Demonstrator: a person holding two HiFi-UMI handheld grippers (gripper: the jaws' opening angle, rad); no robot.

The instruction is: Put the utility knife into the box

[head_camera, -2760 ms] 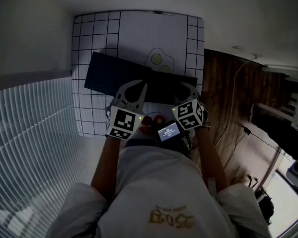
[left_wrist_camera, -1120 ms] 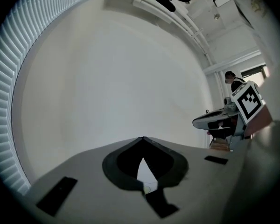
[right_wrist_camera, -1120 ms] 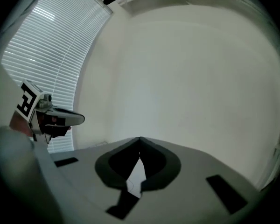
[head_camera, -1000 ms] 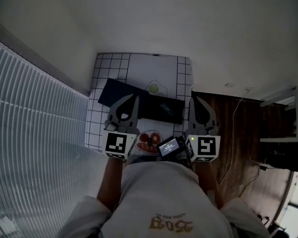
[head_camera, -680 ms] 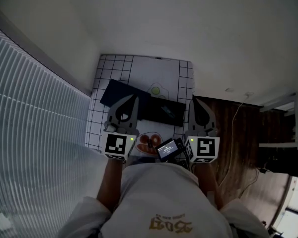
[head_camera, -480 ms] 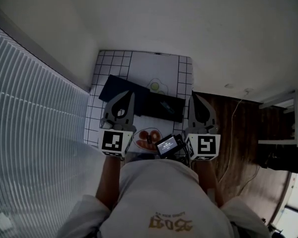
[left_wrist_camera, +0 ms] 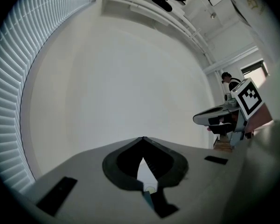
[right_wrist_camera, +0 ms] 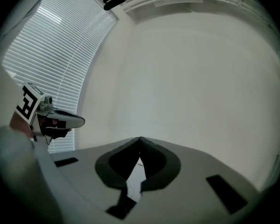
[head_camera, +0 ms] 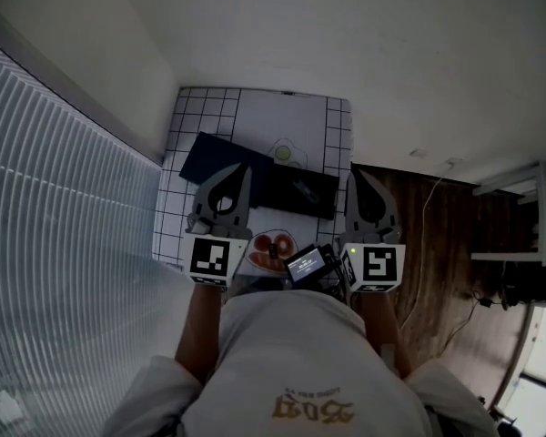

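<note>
Knife (head_camera: pixel 302 188) ahead, betw. L/R fingers (head_camera: pixel 227 189)

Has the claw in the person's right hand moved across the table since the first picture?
Yes. The right gripper was over the black box; now it shows right of the table's edge, above the wood floor.

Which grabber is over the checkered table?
The left gripper, on the blinds' side: in the head view it lies over the checkered table. The right gripper sits at the table's edge, mostly over the brown floor.
</note>
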